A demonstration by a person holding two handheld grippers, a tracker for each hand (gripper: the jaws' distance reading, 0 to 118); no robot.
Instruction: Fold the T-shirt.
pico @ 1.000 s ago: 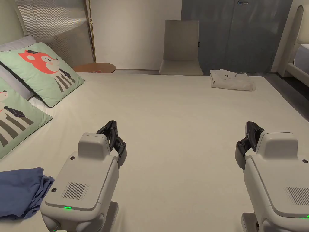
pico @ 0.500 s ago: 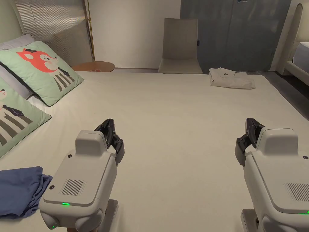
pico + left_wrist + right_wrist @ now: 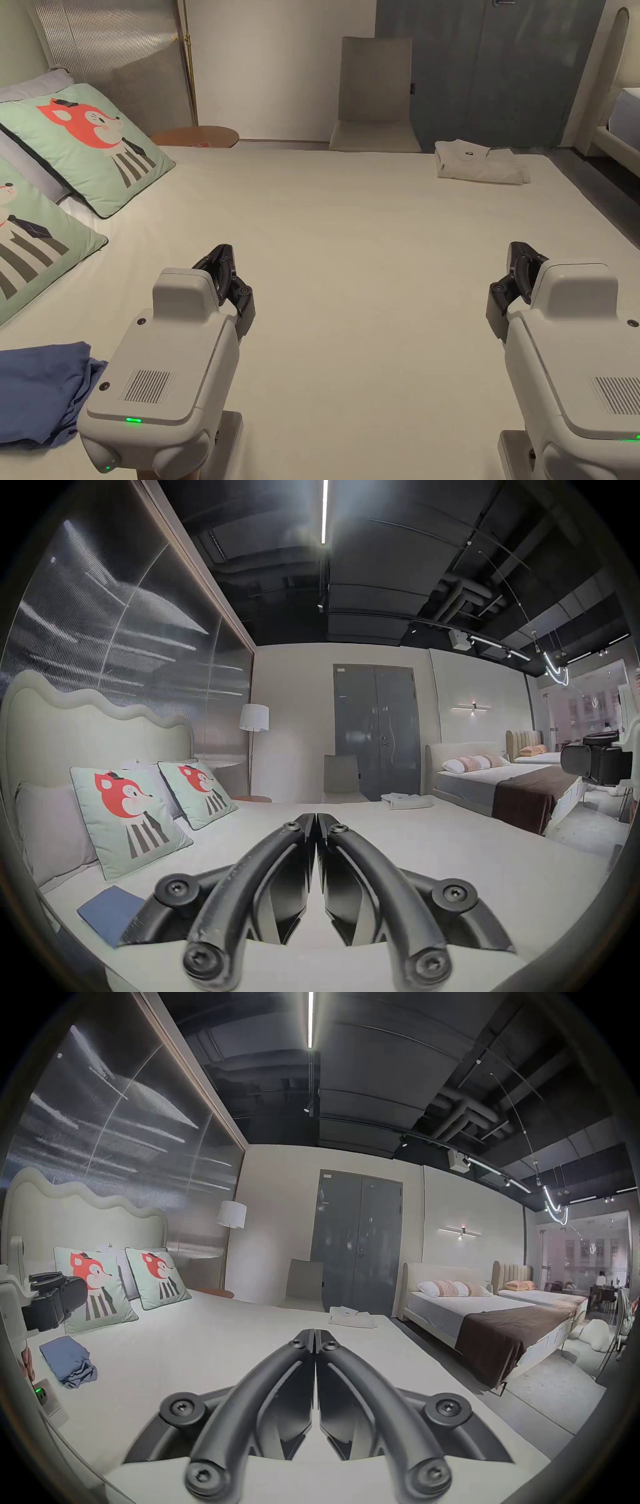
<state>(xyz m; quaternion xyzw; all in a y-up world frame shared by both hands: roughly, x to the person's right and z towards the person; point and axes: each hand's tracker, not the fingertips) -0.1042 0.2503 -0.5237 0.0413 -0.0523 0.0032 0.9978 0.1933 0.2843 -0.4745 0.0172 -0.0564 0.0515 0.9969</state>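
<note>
A blue T-shirt [image 3: 37, 390] lies crumpled at the bed's near left edge, also in the left gripper view [image 3: 107, 911] and the right gripper view [image 3: 69, 1361]. A folded white T-shirt [image 3: 480, 164] rests at the bed's far right corner [image 3: 407, 800] [image 3: 351, 1316]. My left gripper [image 3: 219, 256] hovers over the bed just right of the blue T-shirt, jaws shut with nothing between them [image 3: 316, 817]. My right gripper [image 3: 517, 250] hovers over the bed's near right side, jaws also shut and empty [image 3: 314, 1335].
The cream bed [image 3: 362, 250] stretches wide and flat between the grippers. Two fox-print pillows [image 3: 100, 147] lean at the left. A beige chair [image 3: 375, 94] and a round wooden side table [image 3: 197, 137] stand beyond the far edge. Another bed [image 3: 485, 1310] stands to the right.
The left gripper has drifted slightly left and back toward me. The right gripper has held its place. Both stay shut.
</note>
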